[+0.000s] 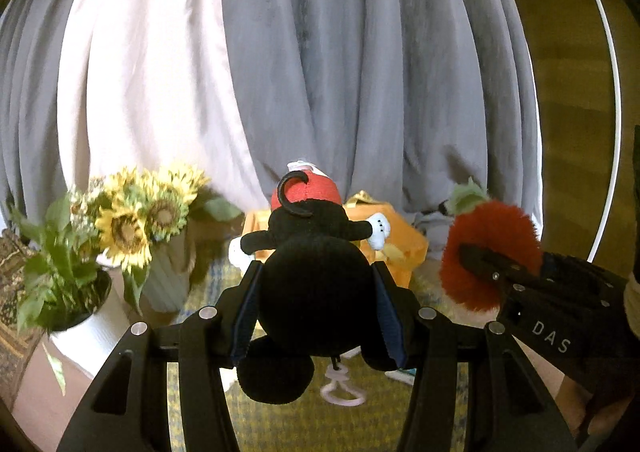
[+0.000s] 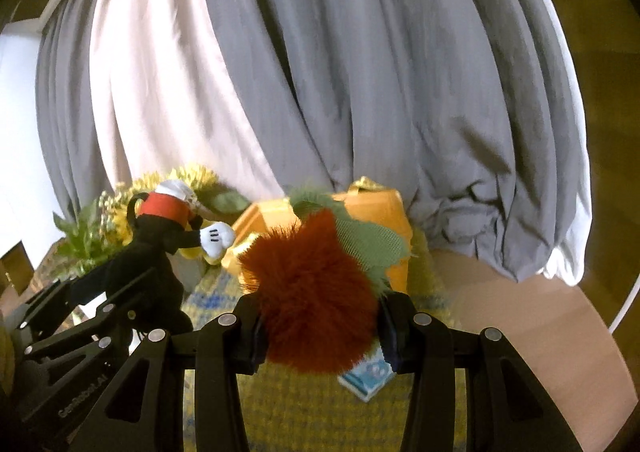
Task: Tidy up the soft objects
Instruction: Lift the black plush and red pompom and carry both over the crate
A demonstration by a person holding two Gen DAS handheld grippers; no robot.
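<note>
Clamped in the left gripper (image 1: pixel 316 292), a black mouse plush (image 1: pixel 312 276) hangs head-first, lifted for carrying. Beside it, the right gripper (image 2: pixel 318 326) pinches a furry red strawberry toy (image 2: pixel 312 292); the orange box (image 2: pixel 376 212) ahead seems the likely destination.

Home living space, grey curtains (image 1: pixel 340 72), sunflower vase (image 1: pixel 160 212), woven rug (image 2: pixel 320 412)
</note>
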